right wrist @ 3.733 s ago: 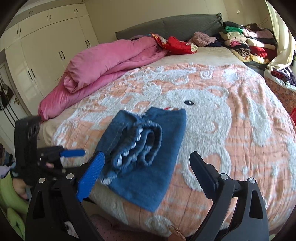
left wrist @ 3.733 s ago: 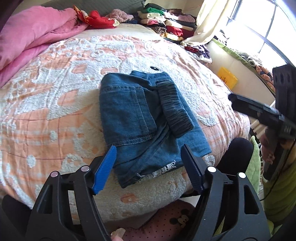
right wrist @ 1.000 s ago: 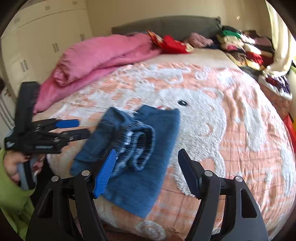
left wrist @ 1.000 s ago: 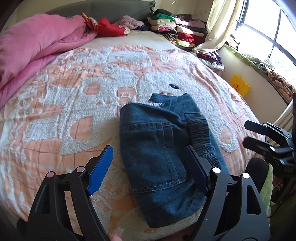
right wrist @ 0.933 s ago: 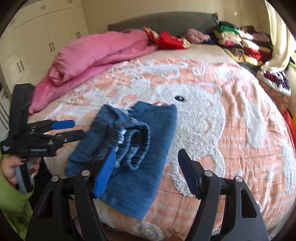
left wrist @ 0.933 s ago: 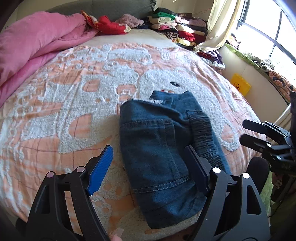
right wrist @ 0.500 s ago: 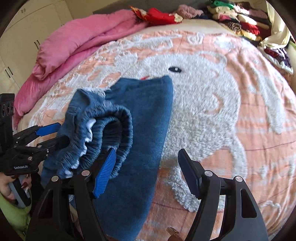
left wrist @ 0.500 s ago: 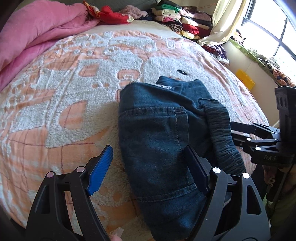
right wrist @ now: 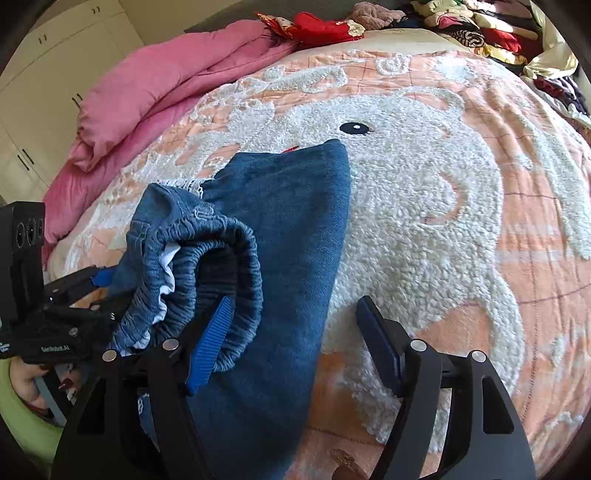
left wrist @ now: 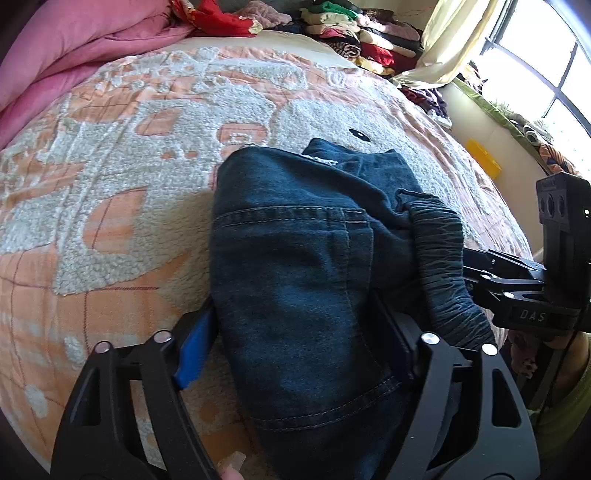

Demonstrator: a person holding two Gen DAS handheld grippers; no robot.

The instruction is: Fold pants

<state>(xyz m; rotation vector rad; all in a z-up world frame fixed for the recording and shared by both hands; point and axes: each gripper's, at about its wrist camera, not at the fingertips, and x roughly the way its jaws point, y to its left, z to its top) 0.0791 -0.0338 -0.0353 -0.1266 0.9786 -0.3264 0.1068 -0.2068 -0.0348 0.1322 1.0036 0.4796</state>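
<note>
One pair of folded denim pants (left wrist: 295, 266) lies on the bed (left wrist: 122, 192), on a peach blanket with a white fleecy animal pattern, near the bed's front edge. One pink duvet (right wrist: 155, 92) is bunched along the far left side; one stack of folded clothes (left wrist: 369, 33) sits at the head end, with one red garment (right wrist: 317, 27) beside it. Two hand-held grippers are present. The left hand-held gripper (left wrist: 295, 350) straddles the near end of the pants, its jaws closing with the denim between them; the blue pad (left wrist: 194, 350) sits just beside the left edge of the fabric, and firm pressing cannot be confirmed. The right hand-held gripper (right wrist: 295, 339) stands wide apart: its blue pad (right wrist: 210, 343) touches the elasticated waistband roll (right wrist: 221, 266), the other finger hangs over the blanket, and nothing is clamped.
</note>
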